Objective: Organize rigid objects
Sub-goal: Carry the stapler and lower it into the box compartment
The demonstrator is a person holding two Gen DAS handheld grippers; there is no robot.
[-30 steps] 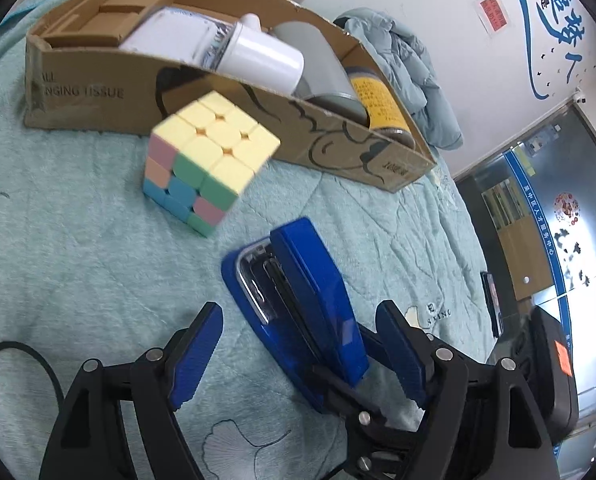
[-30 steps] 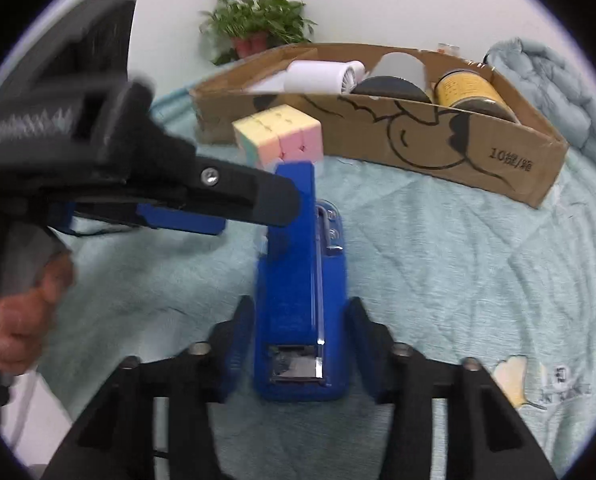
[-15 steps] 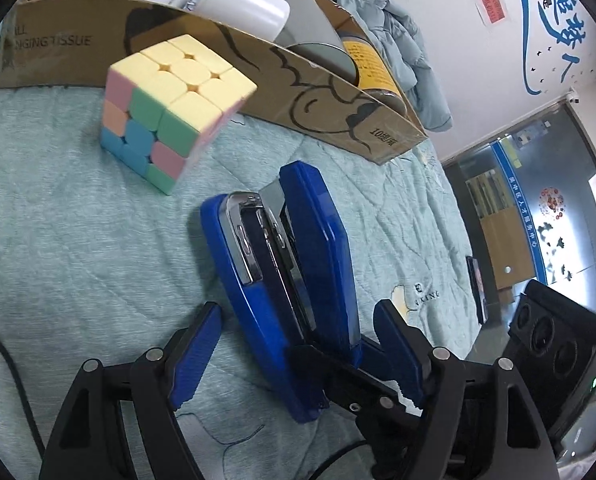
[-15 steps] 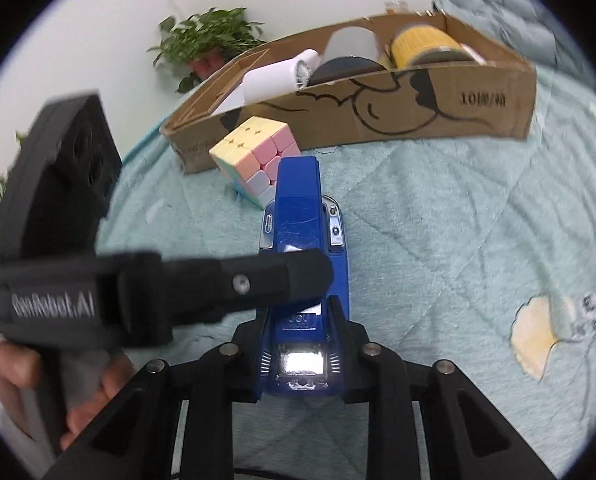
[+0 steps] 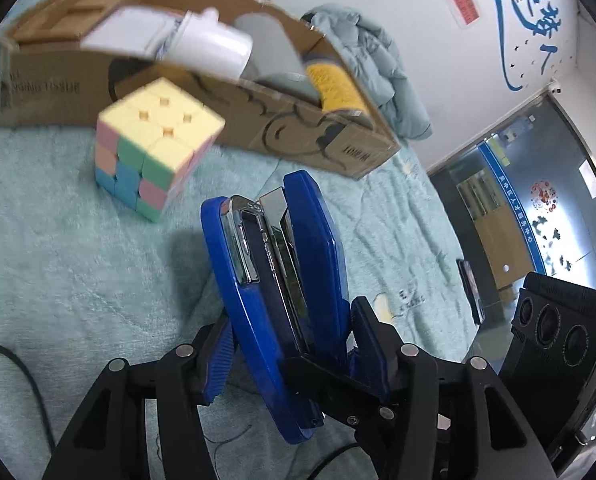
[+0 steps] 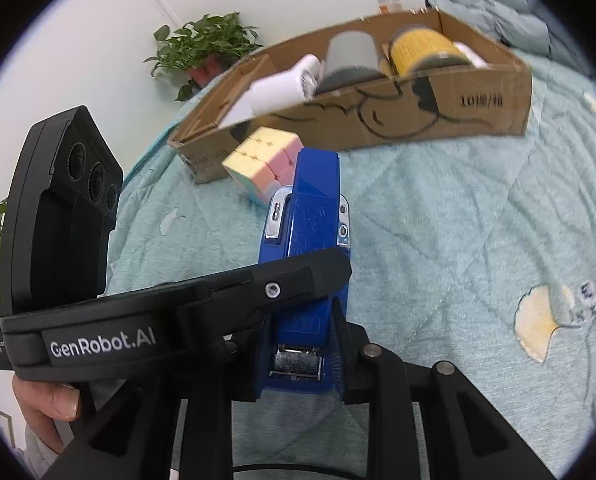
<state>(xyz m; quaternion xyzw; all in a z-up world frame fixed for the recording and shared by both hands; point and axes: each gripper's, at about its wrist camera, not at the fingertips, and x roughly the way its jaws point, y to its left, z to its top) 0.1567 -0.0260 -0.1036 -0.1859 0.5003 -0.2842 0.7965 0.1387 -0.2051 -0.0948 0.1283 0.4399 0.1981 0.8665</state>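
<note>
Above the pale green quilted bed cover (image 6: 477, 216), a blue stapler (image 5: 282, 280) is held off the surface between both tools. Right gripper (image 6: 301, 354) is clamped on the stapler's rear end, pads pressing both flanks. Left gripper (image 5: 294, 344) has the stapler body between its blue pads (image 5: 218, 360); its jaws are closing, left pad against the base, contact on the other side not clear. Stapler lies on its side in the left wrist view, metal magazine showing. A pastel puzzle cube (image 5: 154, 148) sits on the cover just beyond the stapler's nose, right beside the front wall of a long cardboard box (image 5: 282, 120). Box holds a white bottle (image 5: 214, 48), a grey cylinder (image 6: 349, 56) and a yellow-labelled can (image 6: 421, 46). A hand (image 6: 50, 400) grips the left tool's handle. Potted plant (image 6: 202, 44) behind the box.
</note>
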